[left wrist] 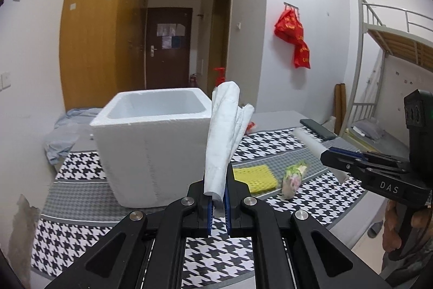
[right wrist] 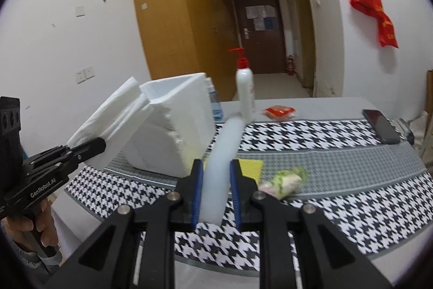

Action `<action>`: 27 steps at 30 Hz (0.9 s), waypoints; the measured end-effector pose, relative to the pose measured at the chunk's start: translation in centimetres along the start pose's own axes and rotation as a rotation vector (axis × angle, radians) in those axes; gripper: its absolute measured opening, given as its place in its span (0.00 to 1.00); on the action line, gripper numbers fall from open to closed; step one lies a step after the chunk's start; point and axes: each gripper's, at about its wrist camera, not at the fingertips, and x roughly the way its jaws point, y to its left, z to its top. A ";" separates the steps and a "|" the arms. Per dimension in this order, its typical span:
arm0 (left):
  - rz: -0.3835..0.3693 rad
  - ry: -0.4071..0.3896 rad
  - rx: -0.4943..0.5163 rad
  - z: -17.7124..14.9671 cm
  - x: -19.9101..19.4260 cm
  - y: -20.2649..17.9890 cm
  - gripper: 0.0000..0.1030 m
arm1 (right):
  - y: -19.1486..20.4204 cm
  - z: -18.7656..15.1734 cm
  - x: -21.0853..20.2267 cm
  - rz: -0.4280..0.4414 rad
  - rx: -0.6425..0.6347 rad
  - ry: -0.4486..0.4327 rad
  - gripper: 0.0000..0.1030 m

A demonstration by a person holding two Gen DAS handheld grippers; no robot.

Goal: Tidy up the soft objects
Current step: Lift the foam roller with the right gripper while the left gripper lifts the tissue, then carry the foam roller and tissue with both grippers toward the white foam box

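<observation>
- The folded white cloth (left wrist: 226, 132) stands up out of my left claw (left wrist: 217, 203), its long axis running up and away from me, its free end level with the rim of the white foam box (left wrist: 151, 137).
- That box sits just to the left of the cloth on the table (left wrist: 81, 169), open side up. I judge it the place for the soft things, and my left hand is the nearer one to it.
- The pale foam roll (right wrist: 222, 167) lies between the pads of my right claw (right wrist: 215, 197), its length pointing forward toward the box's right corner.
- My left claw is pressed nearly together, pinching the cloth's lower end.
- My right claw stands a little wider, its pads bearing on both sides of the roll.
- The yellow mesh cloth (left wrist: 255, 178) and a small green-patterned bundle (left wrist: 293, 179) lie flat on the table, to the right of the box, apart from both claws.
- A dark phone (right wrist: 380, 125) lies further right.
</observation>
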 end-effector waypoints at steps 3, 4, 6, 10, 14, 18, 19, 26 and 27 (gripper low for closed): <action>0.024 -0.014 -0.011 0.2 -0.4 0.5 0.07 | 0.7 0.3 0.5 0.023 -0.019 0.000 0.21; 0.030 -0.017 -0.015 0.3 -0.5 0.6 0.07 | 0.9 0.4 0.6 0.031 -0.023 0.000 0.21; 0.044 -0.024 -0.018 0.4 -0.8 0.8 0.07 | 1.3 0.7 0.7 0.044 -0.033 -0.007 0.21; 0.063 -0.048 -0.029 0.8 -1.6 1.2 0.07 | 1.7 1.5 0.9 0.061 -0.044 -0.014 0.21; 0.085 -0.069 -0.034 1.3 -2.3 1.6 0.07 | 2.2 2.3 1.1 0.078 -0.061 -0.020 0.21; 0.110 -0.084 -0.037 1.9 -2.7 1.8 0.07 | 2.8 2.9 1.4 0.084 -0.083 -0.020 0.21; 0.115 -0.087 -0.039 2.0 -2.8 1.9 0.07 | 3.1 3.1 1.5 0.088 -0.089 -0.021 0.21; 0.151 -0.117 -0.042 2.7 -3.7 2.3 0.07 | 4.4 4.1 1.9 0.101 -0.137 -0.035 0.21; 0.153 -0.119 -0.043 2.8 -3.8 2.3 0.07 | 4.6 4.2 1.9 0.107 -0.142 -0.037 0.21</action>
